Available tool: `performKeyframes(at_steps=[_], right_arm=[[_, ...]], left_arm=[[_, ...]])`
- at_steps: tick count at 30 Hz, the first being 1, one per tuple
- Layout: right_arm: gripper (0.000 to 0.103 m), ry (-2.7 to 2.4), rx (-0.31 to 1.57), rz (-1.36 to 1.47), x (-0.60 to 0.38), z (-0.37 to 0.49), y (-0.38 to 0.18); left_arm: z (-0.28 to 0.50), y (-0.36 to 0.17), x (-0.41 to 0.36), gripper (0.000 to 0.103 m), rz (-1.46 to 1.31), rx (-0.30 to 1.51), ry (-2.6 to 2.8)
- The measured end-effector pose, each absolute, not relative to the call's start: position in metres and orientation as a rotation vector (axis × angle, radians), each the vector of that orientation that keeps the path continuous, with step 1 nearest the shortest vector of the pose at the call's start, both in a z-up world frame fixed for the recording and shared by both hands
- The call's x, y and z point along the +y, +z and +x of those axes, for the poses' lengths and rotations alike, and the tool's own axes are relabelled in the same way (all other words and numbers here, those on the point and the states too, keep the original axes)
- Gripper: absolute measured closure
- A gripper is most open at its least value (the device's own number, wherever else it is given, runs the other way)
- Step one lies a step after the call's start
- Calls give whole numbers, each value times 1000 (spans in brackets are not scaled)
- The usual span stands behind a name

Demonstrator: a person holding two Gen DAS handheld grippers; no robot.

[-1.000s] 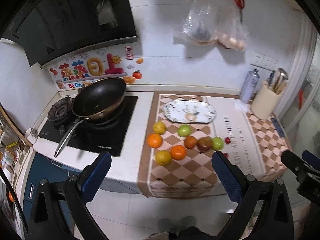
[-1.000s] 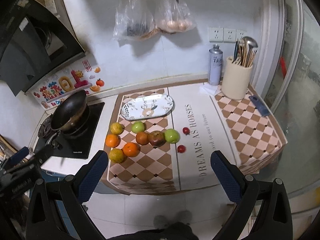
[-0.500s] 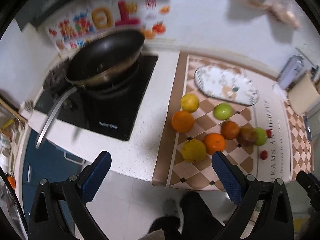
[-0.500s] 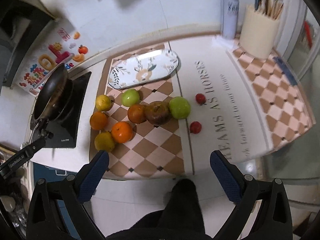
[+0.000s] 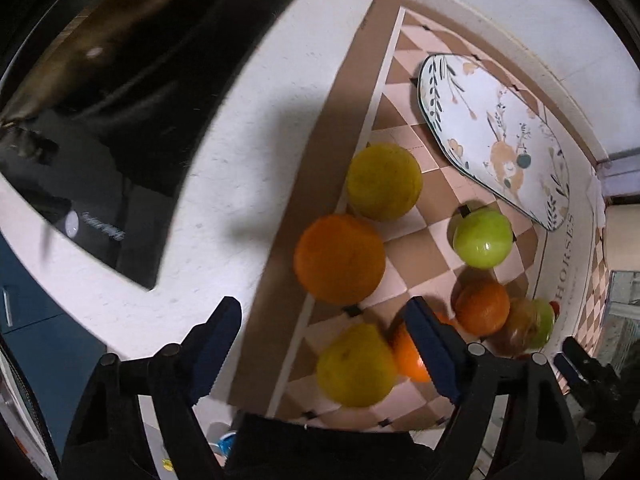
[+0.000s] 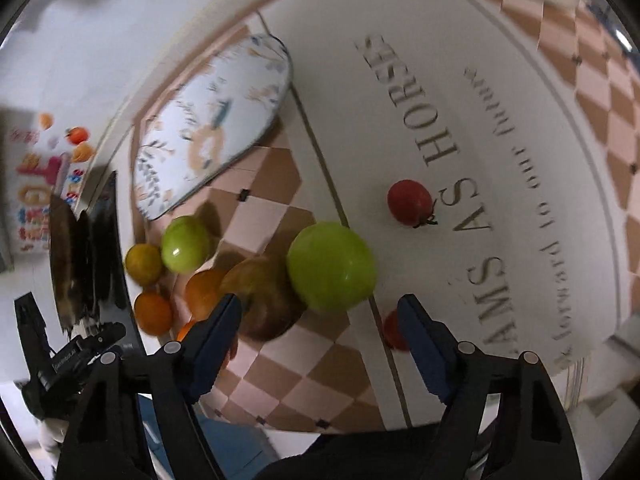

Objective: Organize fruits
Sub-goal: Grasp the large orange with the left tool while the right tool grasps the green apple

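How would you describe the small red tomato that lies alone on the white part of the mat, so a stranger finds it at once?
Start at the mat with the large printed words. On its white middle panel, beside the letters, lies a small red tomato with a dark stem. Unlike the green apple and the orange fruits crowded on the checkered part, it touches nothing.

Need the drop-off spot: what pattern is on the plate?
White plate with leaf sprigs and a deer; clearest in left wrist view.

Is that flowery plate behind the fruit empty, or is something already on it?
Empty. The plate shows only its printed leaves and deer in both views; every fruit, such as the green apple, lies on the checkered mat beside it.
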State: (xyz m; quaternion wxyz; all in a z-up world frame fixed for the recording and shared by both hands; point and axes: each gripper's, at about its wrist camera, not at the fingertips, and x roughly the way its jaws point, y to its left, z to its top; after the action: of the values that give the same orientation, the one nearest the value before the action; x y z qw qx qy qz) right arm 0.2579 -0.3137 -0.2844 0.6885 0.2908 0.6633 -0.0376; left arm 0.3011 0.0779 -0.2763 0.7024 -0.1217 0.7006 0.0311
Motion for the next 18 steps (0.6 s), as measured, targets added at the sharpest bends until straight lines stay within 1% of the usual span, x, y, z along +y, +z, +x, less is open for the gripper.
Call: performKeyframes(at_steps=[6, 10, 12, 13, 15, 16, 17, 18], right_arm=[[21, -103, 1554, 725, -316, 276, -322], [22, -94, 1561, 753, -312, 283, -331], [24, -99, 1565, 764, -313, 283, -333], [24, -98, 1567, 774, -312, 284, -334], [31, -102, 1570, 802, -315, 285, -339], [34, -106, 1571, 811, -317, 284, -340], [39, -113, 1573, 813, -318, 284, -342], [39, -115, 1572, 814, -318, 284, -344]], left_arm=[[327, -304, 68, 19, -269, 1627, 46], [331, -317, 61, 19, -234, 1657, 30], [332, -323, 56, 20, -221, 1664, 25], [333, -325, 55, 25, -220, 1661, 18], [333, -327, 54, 31, -195, 1659, 31], [333, -328, 54, 36, -182, 1654, 37], [332, -328, 55, 39, -171, 1645, 42], [330, -327, 56, 39, -174, 1640, 38]])
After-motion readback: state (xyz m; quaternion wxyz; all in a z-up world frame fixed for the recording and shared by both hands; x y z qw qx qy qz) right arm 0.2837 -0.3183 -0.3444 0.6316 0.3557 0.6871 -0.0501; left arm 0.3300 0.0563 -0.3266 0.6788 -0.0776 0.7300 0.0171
